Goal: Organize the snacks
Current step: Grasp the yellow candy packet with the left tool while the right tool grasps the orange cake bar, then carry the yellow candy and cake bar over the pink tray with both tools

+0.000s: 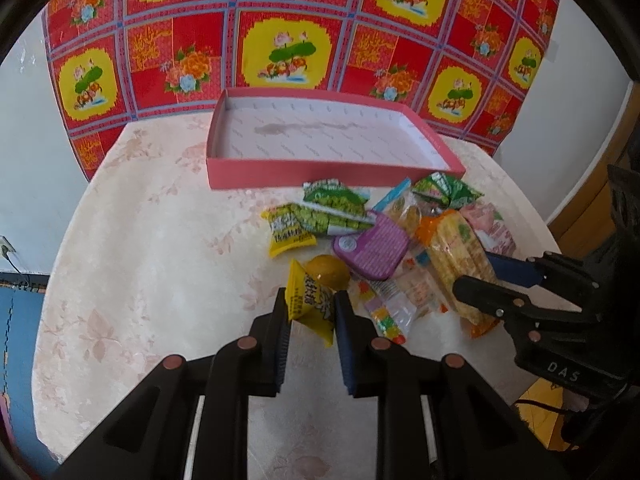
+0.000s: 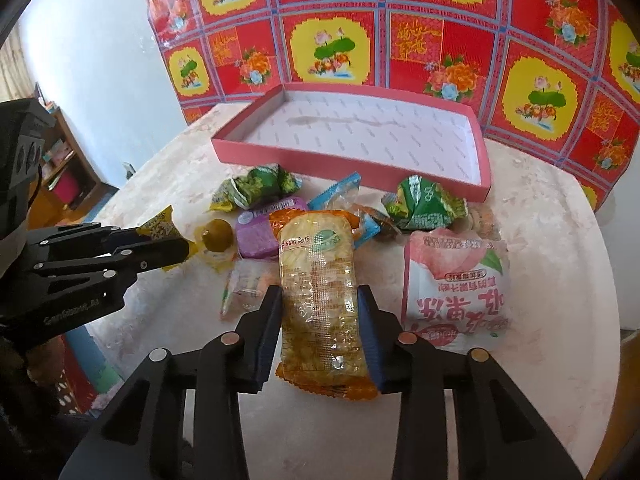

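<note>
Pale floral tablecloth [image 1: 160, 240], red patterned wall cloth [image 1: 280, 20], left hand-held gripper [image 1: 310, 308] clamping yellow packet [image 1: 312, 300], right hand-held gripper [image 2: 320, 312] squeezing orange-ended pack [image 2: 316, 280]

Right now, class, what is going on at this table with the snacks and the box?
A person is sorting a heap of snacks with handheld tongs. The left tongs are shut on a small yellow packet. The right tongs straddle a long orange-ended pack, their pads against its sides, with the pack still on the table. The pink box behind the heap holds nothing yet, so no snack has been put away.
</note>
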A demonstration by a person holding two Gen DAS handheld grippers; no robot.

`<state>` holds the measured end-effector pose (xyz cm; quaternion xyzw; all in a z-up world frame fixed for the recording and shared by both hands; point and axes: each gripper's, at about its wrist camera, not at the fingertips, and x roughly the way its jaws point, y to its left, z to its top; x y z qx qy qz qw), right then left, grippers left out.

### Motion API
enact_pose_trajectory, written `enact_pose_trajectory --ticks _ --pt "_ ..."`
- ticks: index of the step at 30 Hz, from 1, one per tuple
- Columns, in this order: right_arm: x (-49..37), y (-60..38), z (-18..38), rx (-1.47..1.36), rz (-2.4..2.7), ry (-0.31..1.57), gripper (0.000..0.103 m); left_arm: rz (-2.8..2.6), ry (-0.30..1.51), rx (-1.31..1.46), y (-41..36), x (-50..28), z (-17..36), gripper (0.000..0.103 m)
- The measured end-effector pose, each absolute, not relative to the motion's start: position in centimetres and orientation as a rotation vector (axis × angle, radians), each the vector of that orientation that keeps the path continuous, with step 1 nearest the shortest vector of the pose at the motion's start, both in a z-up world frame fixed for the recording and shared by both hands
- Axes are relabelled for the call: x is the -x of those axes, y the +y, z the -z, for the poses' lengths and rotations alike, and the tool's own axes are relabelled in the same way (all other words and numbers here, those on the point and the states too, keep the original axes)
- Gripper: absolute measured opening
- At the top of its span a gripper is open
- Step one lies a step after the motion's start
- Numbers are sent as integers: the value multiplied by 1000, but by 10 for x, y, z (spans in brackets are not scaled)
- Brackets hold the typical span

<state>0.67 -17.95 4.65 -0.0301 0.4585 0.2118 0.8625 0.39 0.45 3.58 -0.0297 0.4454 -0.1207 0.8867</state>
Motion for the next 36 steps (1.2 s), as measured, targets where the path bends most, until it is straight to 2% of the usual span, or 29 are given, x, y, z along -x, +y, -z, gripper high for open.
enact_pose_trajectory --ticks 20,36 --pt "-43 -200 -85 -27 -455 917 38 255 838 74 -5 -51 -87 22" --pt "-119 -220 -98 -85 -395 954 38 231 825 76 -12 -116 -96 22"
